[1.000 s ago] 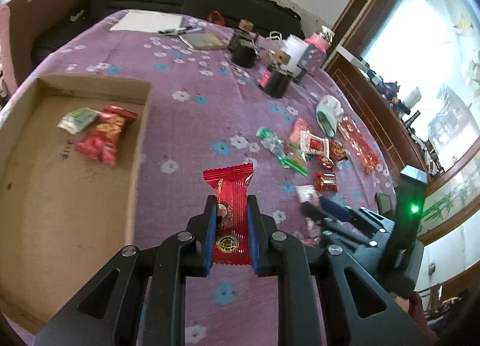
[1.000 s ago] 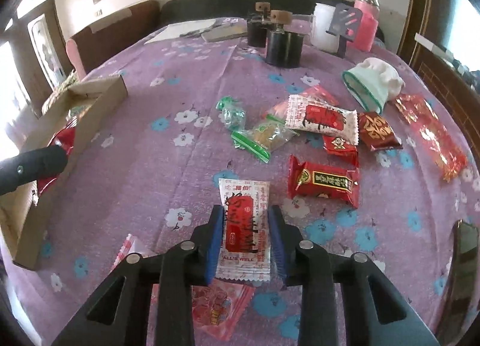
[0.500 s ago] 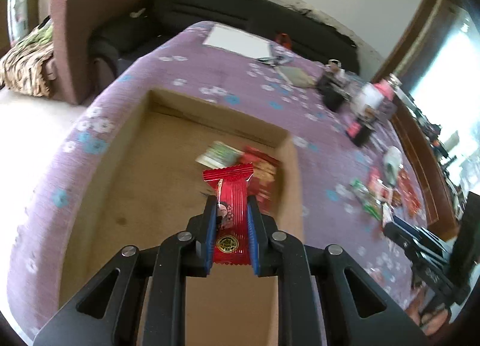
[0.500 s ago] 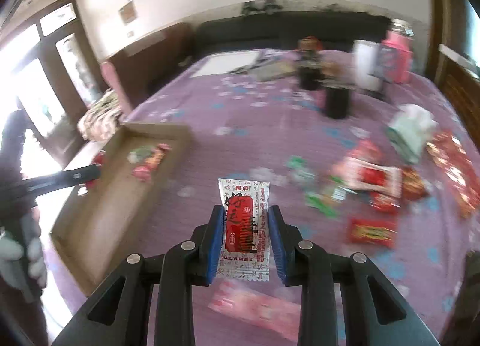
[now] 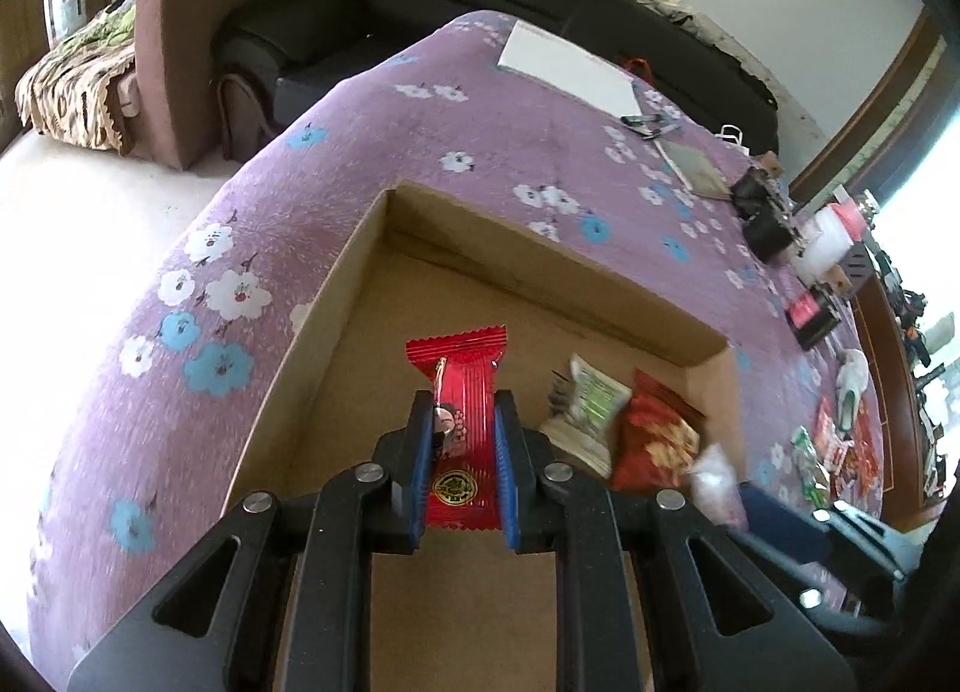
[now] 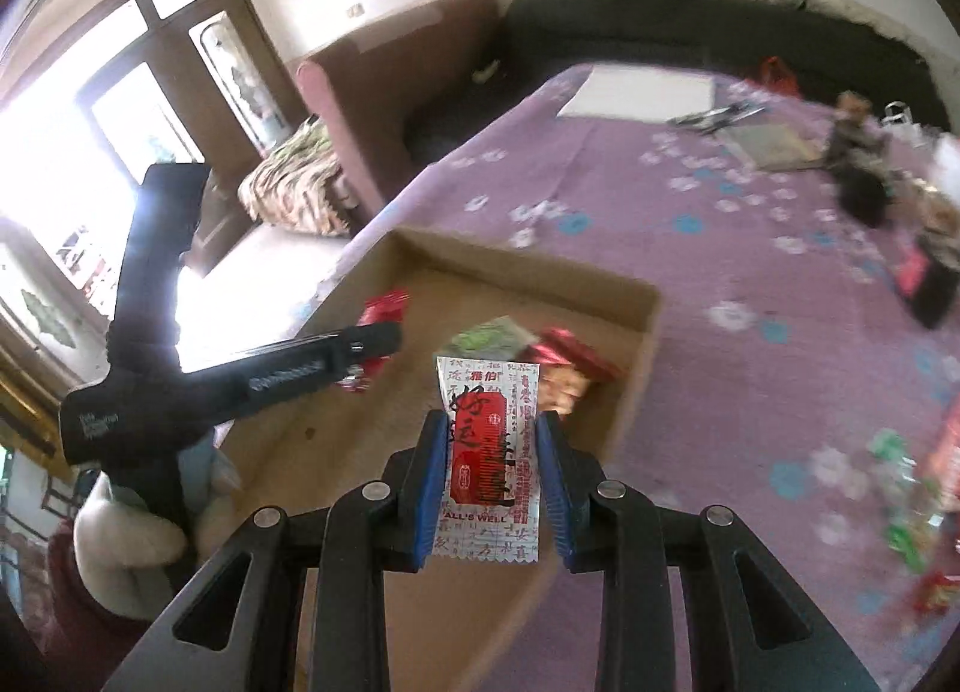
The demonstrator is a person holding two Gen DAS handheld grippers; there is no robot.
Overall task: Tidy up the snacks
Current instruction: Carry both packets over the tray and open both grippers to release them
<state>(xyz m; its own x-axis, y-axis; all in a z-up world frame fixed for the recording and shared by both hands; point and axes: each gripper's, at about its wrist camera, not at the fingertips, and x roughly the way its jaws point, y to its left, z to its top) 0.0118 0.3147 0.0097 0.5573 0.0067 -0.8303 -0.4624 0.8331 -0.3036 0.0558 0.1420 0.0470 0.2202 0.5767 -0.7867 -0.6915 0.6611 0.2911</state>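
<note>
- The cardboard box (image 5: pixel 543 266) is the landmark: both tongs hang over its open inside, each carrying one snack.
- Left tongs (image 5: pixel 459 470) are closed on a red snack packet (image 5: pixel 457 392), pinched across its short width; the packet's long axis runs straight out along the fingers, toward the box's far wall.
- Right tongs (image 6: pixel 491 473) grip a white-and-red snack packet (image 6: pixel 489 452) the same way, long axis forward, above the box's near part.
- The left tongs look deeper inside the box, so they seem the nearer to a drop; the bare box floor lies right under their packet.
- Two snacks already lie in the box: a green-and-white packet (image 5: pixel 591 401) and a red-orange packet (image 5: pixel 657 434), touching each other, toward the box's right wall, beside the left tongs.
- More snacks wait on the purple tabletop (image 6: pixel 720 248), well right of the box.
</note>
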